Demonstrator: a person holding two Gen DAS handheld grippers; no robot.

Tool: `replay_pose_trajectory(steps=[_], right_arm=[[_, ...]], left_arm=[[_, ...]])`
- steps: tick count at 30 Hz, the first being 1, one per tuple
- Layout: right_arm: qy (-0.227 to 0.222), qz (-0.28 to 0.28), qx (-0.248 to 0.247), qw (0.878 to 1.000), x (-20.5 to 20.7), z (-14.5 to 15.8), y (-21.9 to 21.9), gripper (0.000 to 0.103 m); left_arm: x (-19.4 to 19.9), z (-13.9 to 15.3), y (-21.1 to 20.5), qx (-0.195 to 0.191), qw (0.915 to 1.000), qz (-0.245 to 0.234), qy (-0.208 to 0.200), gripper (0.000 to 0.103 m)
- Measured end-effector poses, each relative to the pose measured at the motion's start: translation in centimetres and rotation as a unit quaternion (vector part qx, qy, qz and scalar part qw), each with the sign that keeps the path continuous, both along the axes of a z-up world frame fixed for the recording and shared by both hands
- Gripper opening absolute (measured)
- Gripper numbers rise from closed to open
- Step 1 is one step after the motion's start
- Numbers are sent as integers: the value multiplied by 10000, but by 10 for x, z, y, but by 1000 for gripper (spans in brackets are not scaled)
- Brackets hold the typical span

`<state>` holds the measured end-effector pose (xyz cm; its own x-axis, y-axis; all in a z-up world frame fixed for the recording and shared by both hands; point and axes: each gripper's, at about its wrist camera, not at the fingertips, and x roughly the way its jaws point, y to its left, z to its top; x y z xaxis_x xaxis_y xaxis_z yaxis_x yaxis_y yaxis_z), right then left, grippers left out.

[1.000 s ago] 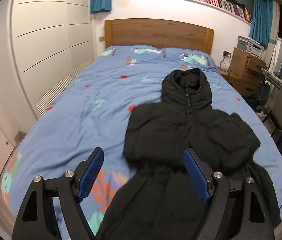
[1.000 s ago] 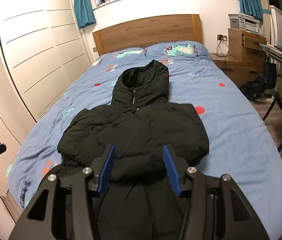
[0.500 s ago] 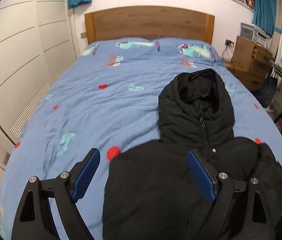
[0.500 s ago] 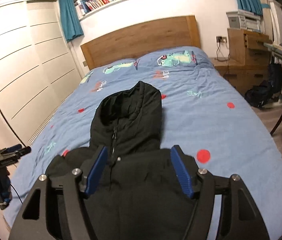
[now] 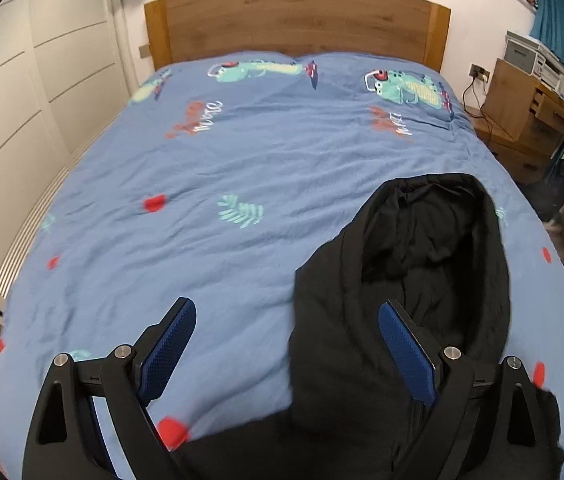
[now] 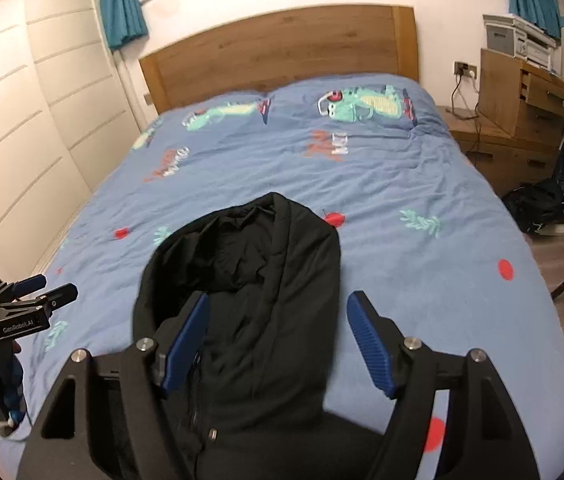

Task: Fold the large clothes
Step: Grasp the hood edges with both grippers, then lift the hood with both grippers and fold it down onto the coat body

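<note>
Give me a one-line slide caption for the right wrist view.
Open right gripper poised over the hood of a black jacket laid on a blue bed.

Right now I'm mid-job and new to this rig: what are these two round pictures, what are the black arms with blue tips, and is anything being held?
Each picture comes from a fisheye camera mounted on a hand-held claw, looking forward along its two fingers. One view belongs to the left claw, the other to the right claw. The blue tips are the grip pads; a person carries one claw in each hand.

Both look over a bed with a blue duvet and a wooden headboard. A black hooded jacket lies on the duvet, hood towards the headboard. Both claws are open and hold nothing. The right claw sits over the hood; the left claw is beside the hood's left edge. The left claw also shows at the left edge of the right view.
</note>
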<state>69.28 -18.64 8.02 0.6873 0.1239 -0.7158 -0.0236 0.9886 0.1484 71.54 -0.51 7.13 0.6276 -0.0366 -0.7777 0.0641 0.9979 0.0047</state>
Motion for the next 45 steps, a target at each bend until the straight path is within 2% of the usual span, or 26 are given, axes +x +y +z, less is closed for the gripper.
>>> replay_pose_trajectory(steps=[4, 11, 12, 13, 16, 22, 24, 25, 28, 29, 32, 35, 41, 45], right_arm=[[126, -174, -449, 9988, 38, -34, 17, 71], [413, -449, -817, 9948, 84, -78, 25, 72], [440, -476, -804, 9947, 89, -82, 23, 72], [494, -508, -818, 9941, 93, -86, 21, 72], [717, -610, -803, 9923, 104, -100, 15, 72], [897, -549, -807, 9912, 107, -116, 13, 70], [967, -557, -708, 9912, 108, -119, 10, 63], [1018, -551, -665, 9910, 108, -122, 9, 51], [1146, -480, -545, 9908, 108, -127, 5, 30], [1156, -460, -518, 9909, 107, -127, 5, 23], [1037, -367, -333, 9934, 96, -119, 3, 13], [855, -252, -161, 9959, 81, -102, -3, 10], [541, -43, 202, 9983, 35, -62, -17, 9], [396, 128, 225, 9989, 2, -43, -18, 8]], left_arm=[[29, -29, -13, -34, 9998, -8, 180, 92], [60, -68, -26, 51, 9990, -19, 439, 90], [63, -74, -27, 73, 9987, -23, 495, 85], [66, -77, -29, 103, 9984, -26, 555, 73], [71, -89, -31, 83, 9969, -35, 788, 50], [70, -101, -39, 276, 9960, -60, 846, 32], [69, -102, -42, 384, 9959, -71, 818, 24], [68, -103, -43, 442, 9957, -84, 805, 19], [64, -105, -45, 512, 9956, -120, 775, 11], [61, -104, -46, 549, 9958, -150, 724, 10], [49, -98, -45, 634, 9965, -194, 518, 8], [30, -84, -43, 709, 9969, -255, 238, 7], [-17, -59, -24, 516, 9983, -231, -118, 7], [-49, -41, -18, 473, 9979, -284, -328, 7]])
